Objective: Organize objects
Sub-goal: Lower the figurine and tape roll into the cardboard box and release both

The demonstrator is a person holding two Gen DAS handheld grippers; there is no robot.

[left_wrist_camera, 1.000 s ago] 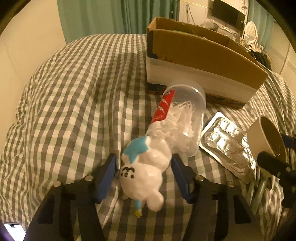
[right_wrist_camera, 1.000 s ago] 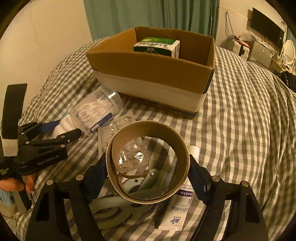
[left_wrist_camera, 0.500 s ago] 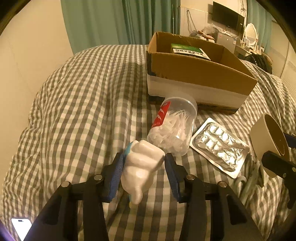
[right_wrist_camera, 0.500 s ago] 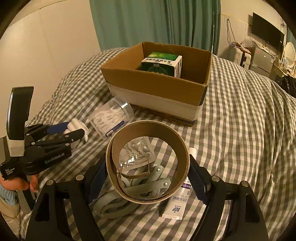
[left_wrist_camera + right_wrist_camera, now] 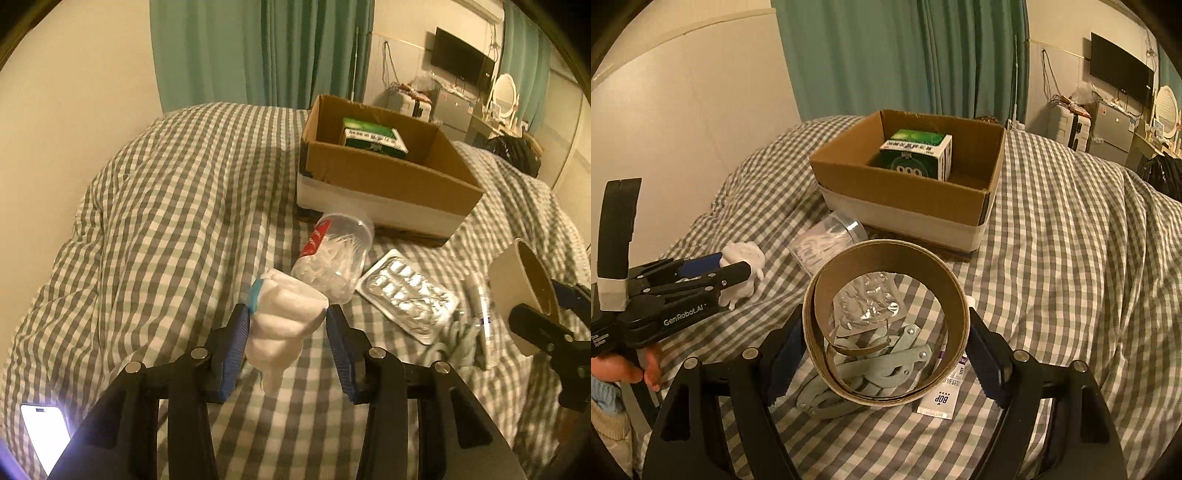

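Bed [image 5: 155,229]: wide left side is bare checked cover, open passage up to the curtain [image 5: 258,51]. Far centre: cardboard box [image 5: 388,181], top open, green carton [image 5: 373,138] fills its far left part; the rest of the floor is free. Just near the box lies a clear jar [image 5: 336,254], with a foil blister pack [image 5: 406,295] to its right and a tube [image 5: 480,317] beyond, crowding the right approach. Grey flat tools [image 5: 882,365] clutter near right.
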